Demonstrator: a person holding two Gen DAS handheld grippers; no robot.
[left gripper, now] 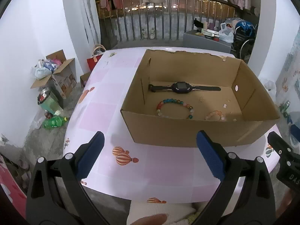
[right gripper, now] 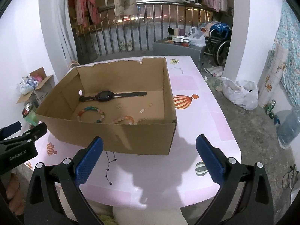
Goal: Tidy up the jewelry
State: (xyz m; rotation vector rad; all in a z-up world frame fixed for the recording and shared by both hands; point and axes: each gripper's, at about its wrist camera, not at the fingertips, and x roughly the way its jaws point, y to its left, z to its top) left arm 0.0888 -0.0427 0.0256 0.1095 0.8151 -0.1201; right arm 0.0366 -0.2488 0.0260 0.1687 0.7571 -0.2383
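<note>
An open cardboard box (left gripper: 187, 131) (right gripper: 116, 136) stands on the pink table. Inside lie a black watch (left gripper: 181, 87) (right gripper: 105, 95), a multicoloured bead bracelet (left gripper: 175, 106) (right gripper: 91, 113), a peach bead bracelet (left gripper: 215, 115) (right gripper: 123, 120) and several small pieces near the right side. My left gripper (left gripper: 150, 142) is open in front of the box, holding nothing. My right gripper (right gripper: 150, 148) is open too, near the box's front right corner. A thin chain with small stars (right gripper: 109, 166) lies on the table just before the box, between the right gripper's fingers.
The pink table (left gripper: 105, 97) (right gripper: 206, 123) has balloon prints. Another thin chain (right gripper: 177, 69) lies at its far right beside the box. The floor holds cardboard boxes (left gripper: 60, 78), bottles (left gripper: 53, 121), plastic bags (right gripper: 241, 93) and a water jug (right gripper: 288, 125). A person's clothing shows at the near edge.
</note>
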